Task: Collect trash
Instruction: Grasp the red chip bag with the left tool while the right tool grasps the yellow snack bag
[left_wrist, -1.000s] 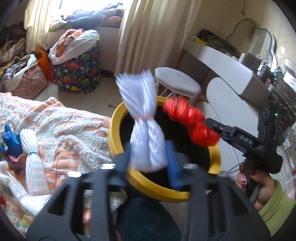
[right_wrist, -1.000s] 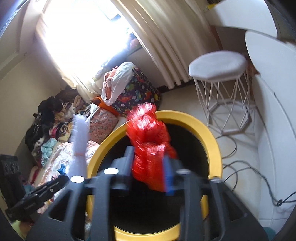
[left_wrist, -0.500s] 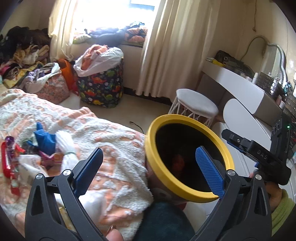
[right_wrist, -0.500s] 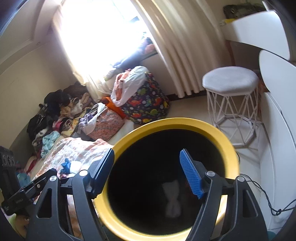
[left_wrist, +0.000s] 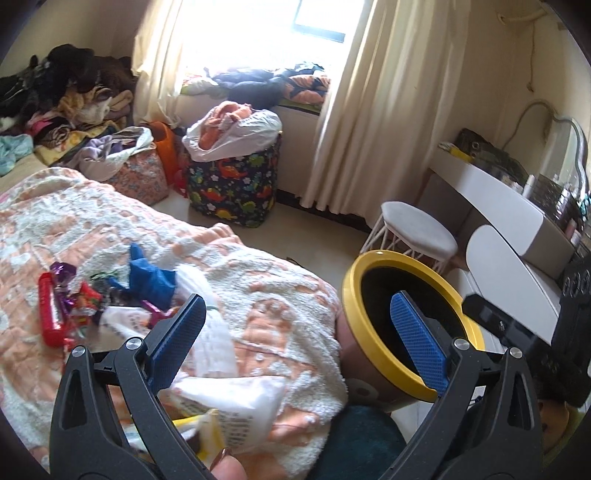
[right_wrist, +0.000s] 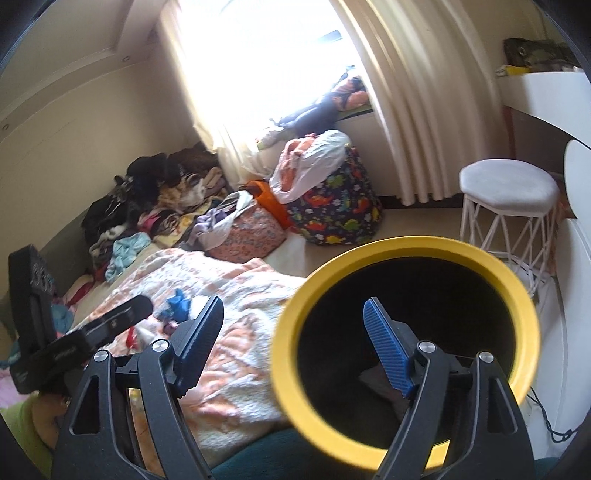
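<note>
Blanket (left_wrist: 266, 295) covers bed, bin (left_wrist: 373, 354) with yellow rim right beside it. Trash pile (left_wrist: 110, 299) sits on blanket: red wrapper, blue scrap, white paper. Left gripper (left_wrist: 295, 332) and right gripper (right_wrist: 291, 336) jaws just spread wide, both empty.
</note>
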